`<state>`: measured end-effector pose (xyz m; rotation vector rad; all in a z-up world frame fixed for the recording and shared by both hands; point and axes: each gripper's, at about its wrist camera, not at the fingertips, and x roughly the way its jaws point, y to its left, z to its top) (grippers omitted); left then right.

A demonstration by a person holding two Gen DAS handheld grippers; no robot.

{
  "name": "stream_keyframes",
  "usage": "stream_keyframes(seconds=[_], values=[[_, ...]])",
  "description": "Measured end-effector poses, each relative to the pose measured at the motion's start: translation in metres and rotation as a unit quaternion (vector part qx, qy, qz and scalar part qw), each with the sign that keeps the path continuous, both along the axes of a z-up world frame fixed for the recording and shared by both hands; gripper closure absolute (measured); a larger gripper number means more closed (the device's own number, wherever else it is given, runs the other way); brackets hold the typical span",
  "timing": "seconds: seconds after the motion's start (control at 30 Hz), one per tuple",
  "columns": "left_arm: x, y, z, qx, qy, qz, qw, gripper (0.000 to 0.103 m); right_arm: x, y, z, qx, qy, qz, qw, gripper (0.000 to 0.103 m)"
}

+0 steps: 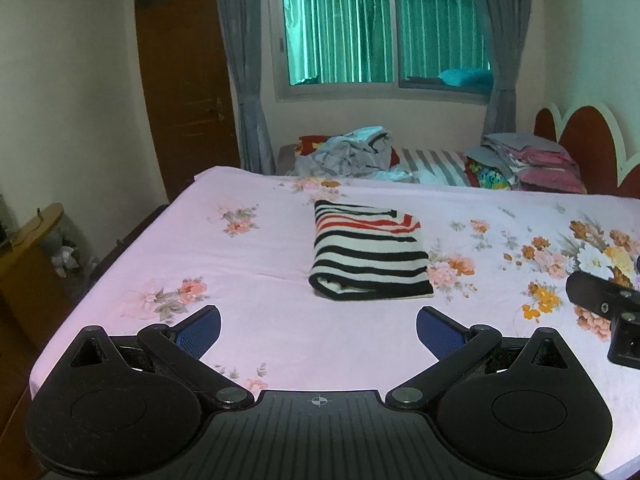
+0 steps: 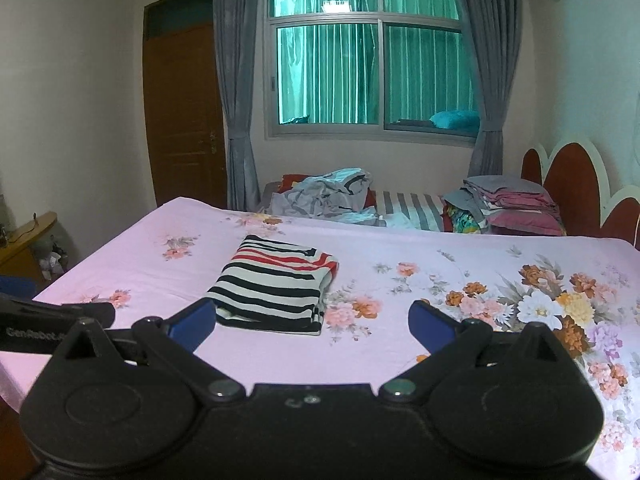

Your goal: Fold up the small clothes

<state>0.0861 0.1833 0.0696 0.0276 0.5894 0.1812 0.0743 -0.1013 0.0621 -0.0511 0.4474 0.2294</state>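
A folded garment [image 1: 370,255] with black, white and red stripes lies on the pink floral bed sheet [image 1: 248,264]; it also shows in the right wrist view [image 2: 276,286]. My left gripper [image 1: 319,330] is open and empty, held above the sheet in front of the garment. My right gripper [image 2: 312,326] is open and empty, just in front and to the right of the garment. The right gripper shows at the right edge of the left wrist view [image 1: 604,300], and the left gripper at the left edge of the right wrist view [image 2: 52,320].
A heap of unfolded grey clothes [image 1: 348,152] and a stack of folded pink and grey laundry [image 1: 528,160] lie at the far side by the headboard [image 1: 588,140]. A wooden door [image 1: 184,92], curtained window [image 1: 380,32] and wooden side table [image 1: 32,240] stand beyond the bed.
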Motion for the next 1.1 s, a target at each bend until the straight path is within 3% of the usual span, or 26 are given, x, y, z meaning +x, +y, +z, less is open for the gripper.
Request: stream_keyframes(seconds=[1.1], values=[[-0.0099, -0.0013, 0.0082, 0.002, -0.012, 0.012, 0.9999, 0.000, -0.0070, 0.0071, 0.0012, 0.000, -0.006, -0.001, 1.000, 0.000]])
